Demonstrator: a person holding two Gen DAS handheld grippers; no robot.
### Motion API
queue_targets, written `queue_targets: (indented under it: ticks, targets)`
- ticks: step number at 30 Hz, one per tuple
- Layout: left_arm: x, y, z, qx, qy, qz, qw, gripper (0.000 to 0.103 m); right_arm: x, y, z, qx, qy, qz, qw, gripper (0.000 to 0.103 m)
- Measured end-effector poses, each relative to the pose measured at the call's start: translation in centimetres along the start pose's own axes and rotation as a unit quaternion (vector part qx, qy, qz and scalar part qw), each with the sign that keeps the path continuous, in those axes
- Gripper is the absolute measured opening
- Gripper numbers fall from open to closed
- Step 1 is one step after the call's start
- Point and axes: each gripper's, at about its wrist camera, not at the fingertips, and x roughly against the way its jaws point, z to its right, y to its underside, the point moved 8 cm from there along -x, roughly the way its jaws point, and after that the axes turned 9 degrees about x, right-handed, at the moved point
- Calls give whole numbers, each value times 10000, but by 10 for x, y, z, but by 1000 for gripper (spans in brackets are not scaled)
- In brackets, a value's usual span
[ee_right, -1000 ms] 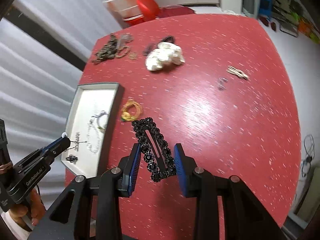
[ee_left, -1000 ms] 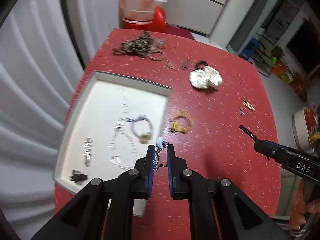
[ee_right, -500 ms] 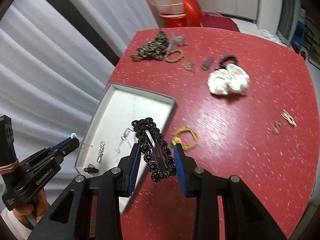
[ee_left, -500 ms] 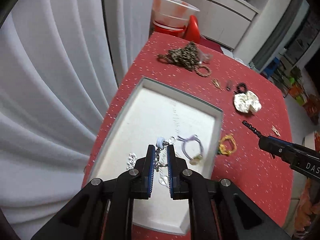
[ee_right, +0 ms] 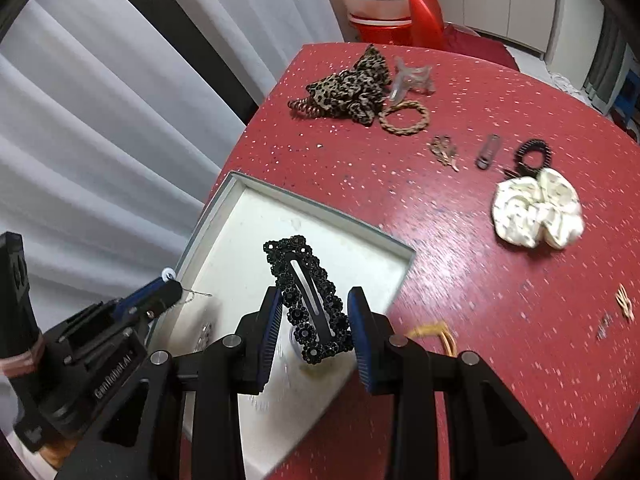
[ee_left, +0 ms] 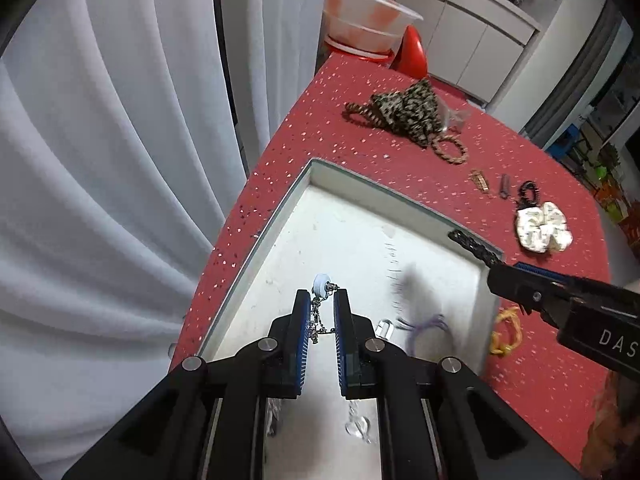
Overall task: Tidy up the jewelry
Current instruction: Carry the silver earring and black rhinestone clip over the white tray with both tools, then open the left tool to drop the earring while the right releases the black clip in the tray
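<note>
My left gripper (ee_left: pixel 321 300) is shut on a silver chain earring (ee_left: pixel 318 314) with a pale round bead, held above the white tray (ee_left: pixel 352 224). From the right wrist view it (ee_right: pixel 170 286) hangs over the tray's left rim (ee_right: pixel 208 216). The right gripper (ee_right: pixel 312 308) is shut on a black beaded hair clip (ee_right: pixel 308 300), also above the tray; its tip (ee_left: pixel 472 246) shows in the left wrist view. A purple hair tie (ee_left: pixel 424 322) and clear pieces (ee_left: pixel 382 326) lie in the tray, blurred.
On the red table (ee_right: pixel 460 280) lie a leopard scrunchie (ee_right: pixel 348 88), a braided ring (ee_right: pixel 404 116), a cream scrunchie (ee_right: pixel 536 208), a black coil tie (ee_right: pixel 532 154), small clips (ee_right: pixel 486 152) and a yellow tie (ee_left: pixel 506 330). White curtains hang left; a red chair (ee_right: pixel 424 12) stands behind.
Both grippers moved left and lower, from over the red table to over the white tray, each still holding its piece. The tray now fills more of both views.
</note>
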Motion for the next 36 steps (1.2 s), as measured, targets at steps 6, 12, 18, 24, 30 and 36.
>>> queue_targets:
  ticks: [6,12,18,24,30,36]
  targets:
    - [-30,-3,-9,11,-199,-36,9998,13,-39,-7,-1,80,98,-170,9998,37]
    - [-50,8,-11,-90,-364,-126,9992,13,-61,-2,6,72,263,-303,9992,37]
    - [-55,14,-9,-141,-490,-160,9986,13,-73,7,10,33,307,-412,9987,37]
    - [-55,12,-6,-253,-642,-175,9975,21,-76,7,9,34,260,-497,9984,38]
    - [-43,9,-8,-177,-777,46,9968,81,-71,6,12,-116,80,-540,9984,42]
    - [-40,11,-6,-172,-803,-44,9966,81,-51,5,13,-229,-78,-401,9989,49]
